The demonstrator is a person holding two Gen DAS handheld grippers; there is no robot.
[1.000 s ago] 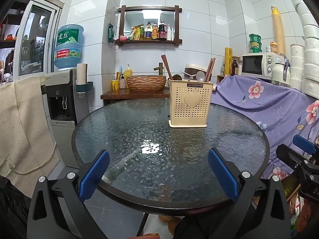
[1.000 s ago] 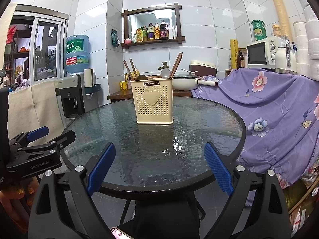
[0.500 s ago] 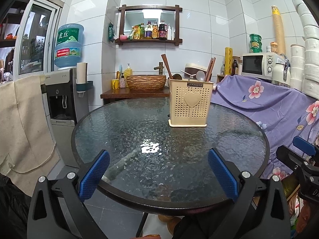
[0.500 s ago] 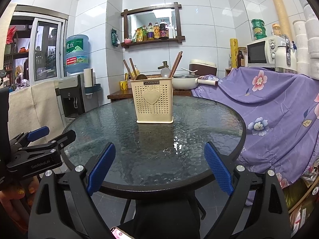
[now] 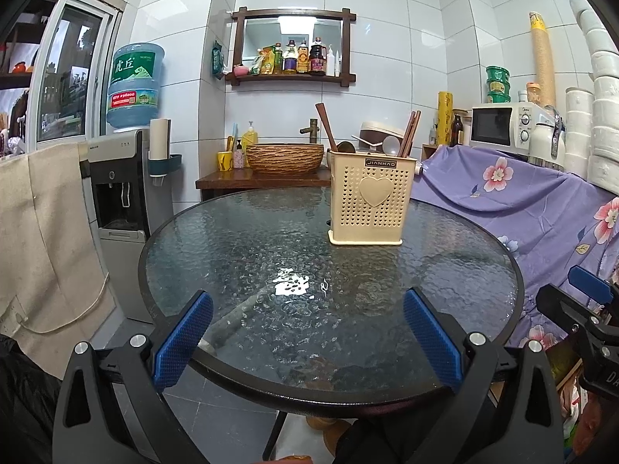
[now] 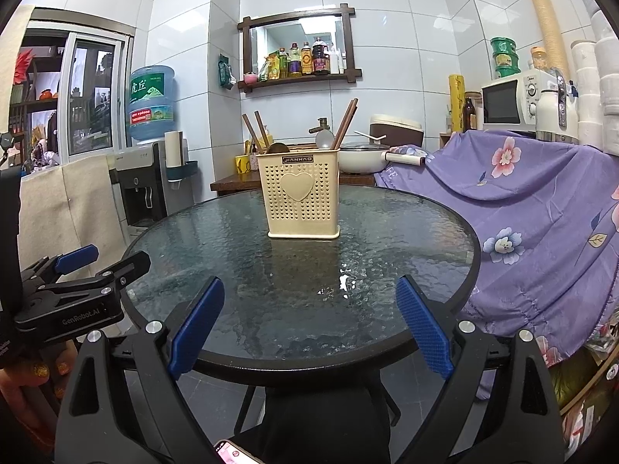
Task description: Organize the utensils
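Note:
A cream perforated utensil holder with a heart on its front stands upright on the far half of the round glass table. Wooden spoons, brown chopsticks and a pale ladle stick out of its top. My left gripper hangs open at the table's near edge with nothing between its blue pads. My right gripper is open too, also at the near edge and empty. Each gripper shows at the side of the other's view.
A water dispenser stands left of the table, and a purple floral cloth covers the counter on the right. Behind the table is a wooden stand with a woven basin. A microwave sits at back right. A phone shows at the bottom edge.

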